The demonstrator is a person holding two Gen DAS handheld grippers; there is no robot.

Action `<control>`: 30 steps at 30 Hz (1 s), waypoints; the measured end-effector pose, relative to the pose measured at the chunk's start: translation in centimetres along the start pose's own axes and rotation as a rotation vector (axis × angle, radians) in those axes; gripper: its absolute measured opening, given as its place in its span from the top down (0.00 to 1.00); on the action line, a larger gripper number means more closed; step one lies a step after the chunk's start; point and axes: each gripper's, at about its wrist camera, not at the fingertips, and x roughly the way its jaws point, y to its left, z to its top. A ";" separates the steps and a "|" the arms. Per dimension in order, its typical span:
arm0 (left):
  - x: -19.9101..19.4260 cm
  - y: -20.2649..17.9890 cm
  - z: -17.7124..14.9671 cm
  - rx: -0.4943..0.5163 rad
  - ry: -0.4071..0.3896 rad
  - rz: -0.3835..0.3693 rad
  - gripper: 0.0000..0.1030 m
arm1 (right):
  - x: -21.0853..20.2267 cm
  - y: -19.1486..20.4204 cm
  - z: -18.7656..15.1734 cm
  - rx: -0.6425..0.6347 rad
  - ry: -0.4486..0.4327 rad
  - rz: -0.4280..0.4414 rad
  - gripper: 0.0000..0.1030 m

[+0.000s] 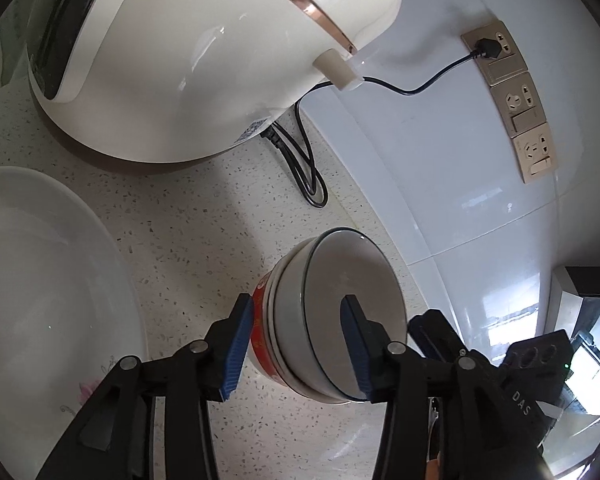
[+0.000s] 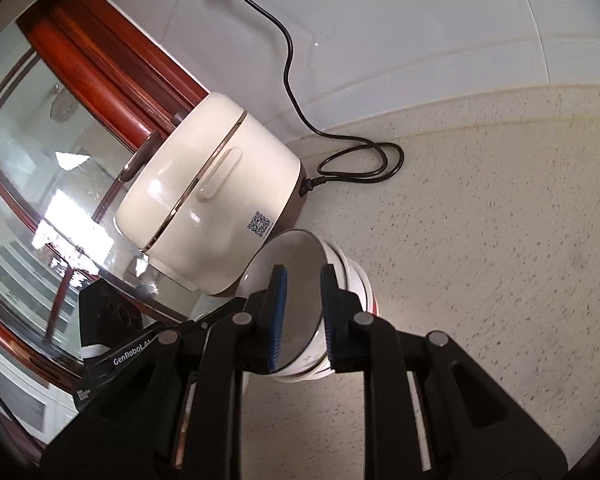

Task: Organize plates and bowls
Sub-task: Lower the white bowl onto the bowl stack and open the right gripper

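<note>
Left wrist: stack of bowls (image 1: 332,320) on speckled counter (image 1: 188,240), left gripper (image 1: 300,344) half spread astride its near rim, pads off; white plate (image 1: 40,280) leftward, rice cooker (image 1: 180,60) behind
Right wrist: right gripper (image 2: 304,320) narrow, pinching stack's rim (image 2: 292,300)

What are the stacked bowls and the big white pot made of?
The stacked bowls look like glazed ceramic: glossy white, thin dark rim line, red pattern on the bottom one. The rice cooker looks like shiny cream plastic with a coppery metal-look band; highlights gleam on it.
</note>
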 end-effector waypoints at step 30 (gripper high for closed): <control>0.2 0.1 0.5 0.011 -0.007 0.009 0.53 | 0.2 -0.9 0.3 -0.002 0.012 -0.040 0.77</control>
